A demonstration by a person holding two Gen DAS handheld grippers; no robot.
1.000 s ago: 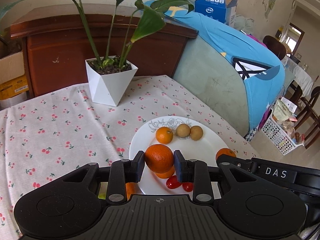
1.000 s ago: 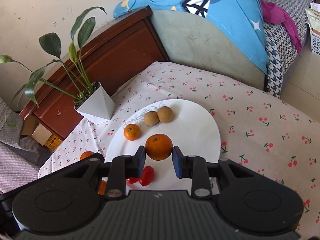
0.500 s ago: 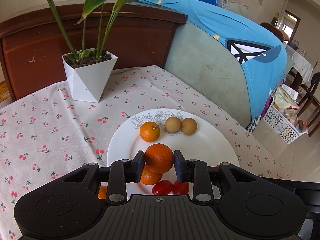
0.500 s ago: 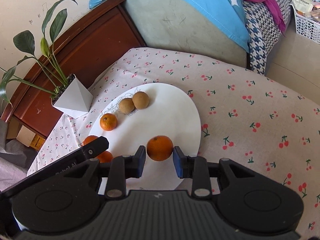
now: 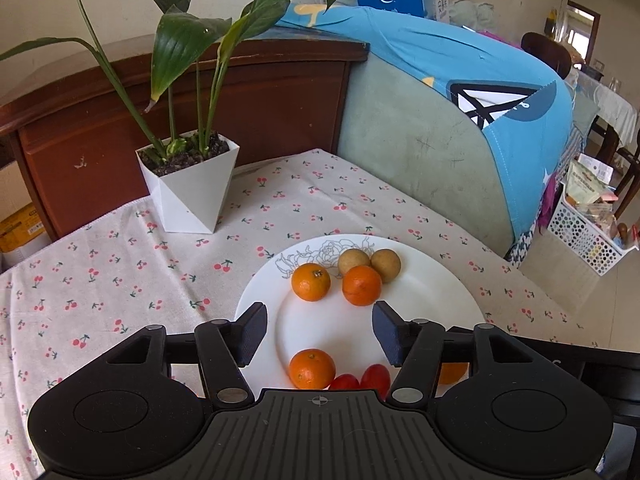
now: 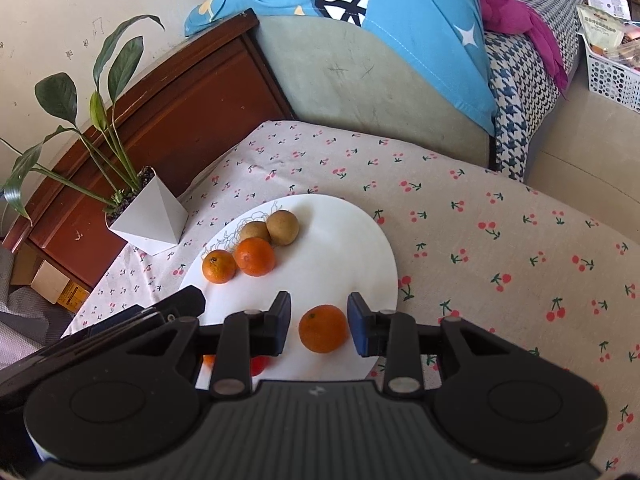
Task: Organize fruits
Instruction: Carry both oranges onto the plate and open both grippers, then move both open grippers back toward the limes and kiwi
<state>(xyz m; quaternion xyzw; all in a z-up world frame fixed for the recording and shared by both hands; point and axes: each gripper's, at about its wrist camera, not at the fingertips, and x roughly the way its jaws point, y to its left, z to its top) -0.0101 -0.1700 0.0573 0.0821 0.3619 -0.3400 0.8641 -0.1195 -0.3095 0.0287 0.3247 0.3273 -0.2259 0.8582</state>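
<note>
From the left wrist view: the left gripper (image 5: pixel 320 336) hangs tilted down over the near half of a white plate (image 5: pixel 436 276) on the cherry-print worktop (image 5: pixel 120 272); its jaws have just been opening and now stand wide with nothing between them; the orange (image 5: pixel 362 285) sits beyond the tips, touching two brown fruits (image 5: pixel 370 262), with a second orange (image 5: pixel 311 281) just beside it on the left.

From the right wrist view: the right gripper (image 6: pixel 319 326) tilts down at the plate's near edge; its jaws stand narrow around another orange (image 6: pixel 323 328), slim gaps showing on both sides, so it looks unclamped; this hand is nearer that fruit.
</note>
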